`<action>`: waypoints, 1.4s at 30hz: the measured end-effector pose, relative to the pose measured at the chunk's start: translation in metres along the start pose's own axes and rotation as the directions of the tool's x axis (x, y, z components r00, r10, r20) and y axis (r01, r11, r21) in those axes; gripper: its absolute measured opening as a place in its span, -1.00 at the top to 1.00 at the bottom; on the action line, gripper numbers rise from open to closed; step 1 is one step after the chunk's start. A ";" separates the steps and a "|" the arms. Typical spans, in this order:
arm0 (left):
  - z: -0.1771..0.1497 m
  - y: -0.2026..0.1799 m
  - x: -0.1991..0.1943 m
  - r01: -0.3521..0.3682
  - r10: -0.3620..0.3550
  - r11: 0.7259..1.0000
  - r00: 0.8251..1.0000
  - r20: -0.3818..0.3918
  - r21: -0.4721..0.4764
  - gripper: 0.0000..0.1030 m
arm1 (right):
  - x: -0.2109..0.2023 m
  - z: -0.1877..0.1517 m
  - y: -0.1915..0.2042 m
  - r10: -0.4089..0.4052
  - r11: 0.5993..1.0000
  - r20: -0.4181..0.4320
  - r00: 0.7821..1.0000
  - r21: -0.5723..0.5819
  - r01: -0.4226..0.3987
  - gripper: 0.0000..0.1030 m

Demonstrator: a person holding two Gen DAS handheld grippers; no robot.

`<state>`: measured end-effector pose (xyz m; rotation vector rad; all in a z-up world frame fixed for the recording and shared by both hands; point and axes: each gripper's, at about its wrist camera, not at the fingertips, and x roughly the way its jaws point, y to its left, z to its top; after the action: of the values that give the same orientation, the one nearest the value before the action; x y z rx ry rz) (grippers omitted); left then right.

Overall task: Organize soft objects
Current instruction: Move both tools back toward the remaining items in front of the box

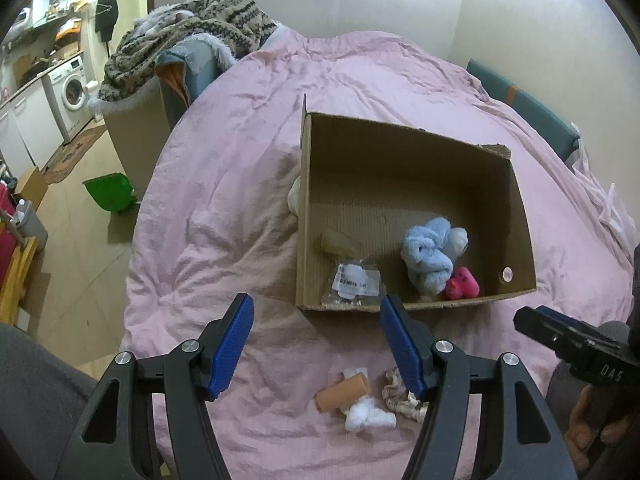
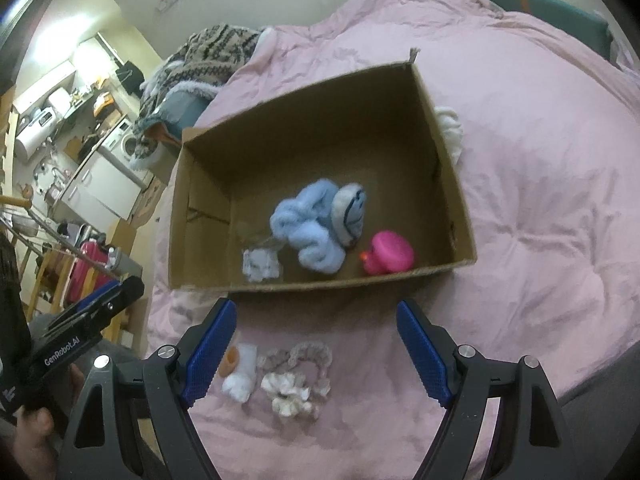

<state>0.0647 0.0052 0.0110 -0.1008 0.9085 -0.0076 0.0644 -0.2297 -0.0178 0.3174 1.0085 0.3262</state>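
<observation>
Box (image 1: 420,152) holds blue plush (image 1: 426,258) and pink toy (image 1: 462,284); socks (image 1: 356,404) and scrunchies (image 2: 296,376) remain on bed (image 1: 240,200). Left gripper (image 1: 316,344) and right gripper (image 2: 316,348): both spread, empty.

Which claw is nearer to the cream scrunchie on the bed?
Right. The right claw is open directly over the scrunchie; the left claw is open to its left, over the orange roll.

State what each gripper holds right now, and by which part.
Nothing is held. The left gripper and the right gripper both have their jaws open and empty above the pink bedcover, short of the cardboard box.
</observation>
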 end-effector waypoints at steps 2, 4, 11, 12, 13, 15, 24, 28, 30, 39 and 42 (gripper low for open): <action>-0.002 0.000 0.001 0.001 -0.001 1.000 1.000 -0.013 -0.003 -0.21 | 0.002 -0.003 0.003 0.003 1.000 -0.012 1.000 -0.004 -0.003 -0.69; -0.005 0.000 0.003 0.000 -0.001 1.000 1.000 -0.029 -0.005 -0.22 | 0.004 -0.005 0.004 0.011 1.000 -0.026 1.000 -0.003 -0.011 -0.69; -0.010 0.003 0.014 -0.006 0.004 1.000 0.997 -0.078 -0.023 -0.22 | 0.021 -0.009 0.001 0.021 0.999 -0.098 0.995 0.031 -0.018 -0.69; -0.011 0.003 0.016 -0.007 0.004 1.000 0.996 -0.085 -0.028 -0.22 | 0.024 -0.009 0.000 0.027 0.999 -0.109 0.994 0.039 -0.023 -0.69; -0.011 0.004 0.018 -0.008 0.005 0.999 0.996 -0.092 -0.031 -0.22 | 0.028 -0.009 -0.001 0.036 0.998 -0.120 0.992 0.047 -0.031 -0.69; -0.011 0.004 0.021 -0.013 0.009 0.999 0.995 -0.101 -0.037 -0.22 | 0.035 -0.009 -0.003 0.061 0.996 -0.145 0.988 0.067 -0.052 -0.69; -0.006 0.018 0.022 -0.060 0.051 0.992 0.995 -0.084 -0.110 -0.22 | 0.057 -0.008 -0.014 0.124 0.983 -0.202 0.971 0.158 -0.092 -0.69; -0.006 0.026 0.031 -0.054 0.034 0.984 0.992 -0.118 -0.169 -0.22 | 0.066 -0.007 -0.024 0.143 0.973 -0.226 0.964 0.211 -0.094 -0.69; -0.006 0.026 0.032 -0.052 0.030 0.983 0.992 -0.121 -0.177 -0.21 | 0.070 -0.009 -0.025 0.169 0.967 -0.248 0.954 0.228 -0.112 -0.69; -0.007 0.021 0.034 -0.046 0.025 0.987 0.991 -0.133 -0.156 -0.22 | 0.100 -0.033 0.016 0.094 0.995 -0.431 0.897 0.025 -0.092 -0.29; -0.007 0.022 0.034 -0.053 0.033 0.986 0.991 -0.131 -0.159 -0.22 | 0.098 -0.037 0.022 0.059 0.997 -0.443 0.894 -0.020 -0.076 -0.05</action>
<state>0.0796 0.0250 -0.0221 -0.2344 1.0387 0.1014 0.0782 -0.1655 -0.1029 0.2483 1.4415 0.4940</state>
